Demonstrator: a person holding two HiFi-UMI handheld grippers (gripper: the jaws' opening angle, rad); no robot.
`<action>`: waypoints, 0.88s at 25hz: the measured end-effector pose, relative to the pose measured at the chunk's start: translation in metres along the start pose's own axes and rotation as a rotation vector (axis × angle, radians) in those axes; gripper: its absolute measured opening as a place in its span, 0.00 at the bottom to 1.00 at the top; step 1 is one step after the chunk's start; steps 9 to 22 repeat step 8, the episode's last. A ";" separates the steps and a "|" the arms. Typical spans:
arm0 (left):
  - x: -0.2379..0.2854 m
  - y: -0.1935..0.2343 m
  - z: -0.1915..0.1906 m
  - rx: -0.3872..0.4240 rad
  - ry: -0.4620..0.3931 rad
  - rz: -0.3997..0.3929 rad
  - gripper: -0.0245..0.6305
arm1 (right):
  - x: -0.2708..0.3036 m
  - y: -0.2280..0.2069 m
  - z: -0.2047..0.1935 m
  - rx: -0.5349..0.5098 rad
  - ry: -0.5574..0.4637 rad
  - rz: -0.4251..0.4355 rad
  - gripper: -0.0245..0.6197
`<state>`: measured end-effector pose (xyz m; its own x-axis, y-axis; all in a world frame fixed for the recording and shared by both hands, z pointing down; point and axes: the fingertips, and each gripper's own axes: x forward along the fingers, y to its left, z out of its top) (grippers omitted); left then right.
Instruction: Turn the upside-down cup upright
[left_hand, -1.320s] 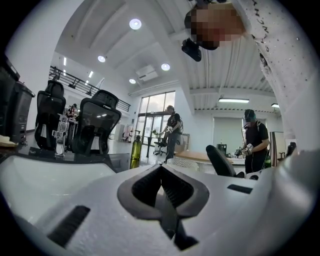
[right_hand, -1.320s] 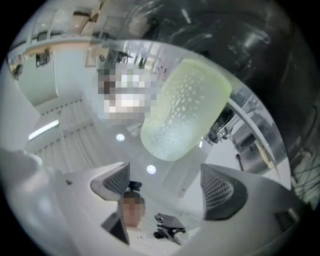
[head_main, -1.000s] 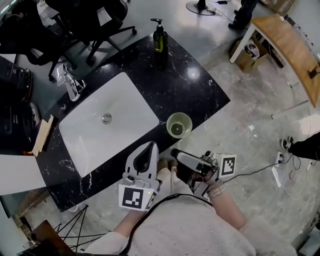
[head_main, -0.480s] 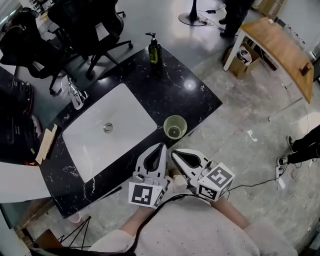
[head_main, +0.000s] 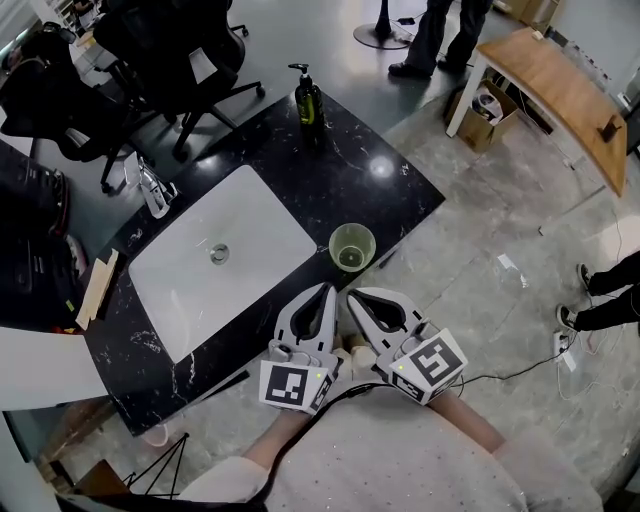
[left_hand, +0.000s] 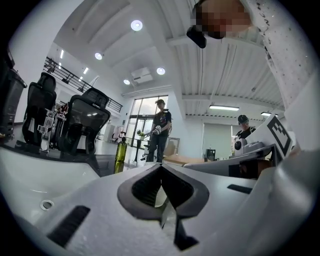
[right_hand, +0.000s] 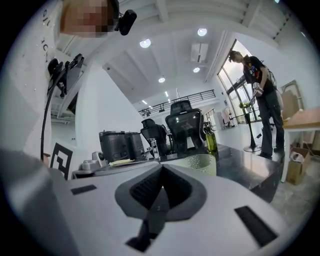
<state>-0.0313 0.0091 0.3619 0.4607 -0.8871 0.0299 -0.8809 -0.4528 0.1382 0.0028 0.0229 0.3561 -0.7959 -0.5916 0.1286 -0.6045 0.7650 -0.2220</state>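
Both empty, jaws pressed together: left hand-held gripper (head_main: 322, 296) and right hand-held gripper (head_main: 356, 298) should avoid nudging the upright cup (head_main: 352, 247).

Black marbled counter (head_main: 365, 165), white sink (head_main: 255, 225) sunk in middle. Faucet (head_main: 152, 190) at basin's far left side. Green soap bottle (head_main: 307, 100) at far corner. Pale green cup (head_main: 352, 247) upright near front edge, just beside sink. Wooden block (head_main: 97, 288) at left end.

The cup (head_main: 352, 247) stands alone at the desk's (head_main: 385, 195) near edge, open on every side. The soap bottle (head_main: 307, 100) at the far corner and the faucet (head_main: 152, 190) stand well apart from it.
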 end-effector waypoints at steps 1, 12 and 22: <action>-0.001 0.001 0.000 -0.001 0.000 0.002 0.05 | 0.000 0.000 0.001 -0.001 -0.002 0.000 0.05; -0.006 0.007 -0.003 -0.003 -0.003 0.015 0.05 | 0.003 0.001 0.001 -0.014 -0.013 -0.003 0.05; -0.006 0.007 -0.003 -0.003 -0.003 0.015 0.05 | 0.003 0.001 0.001 -0.014 -0.013 -0.003 0.05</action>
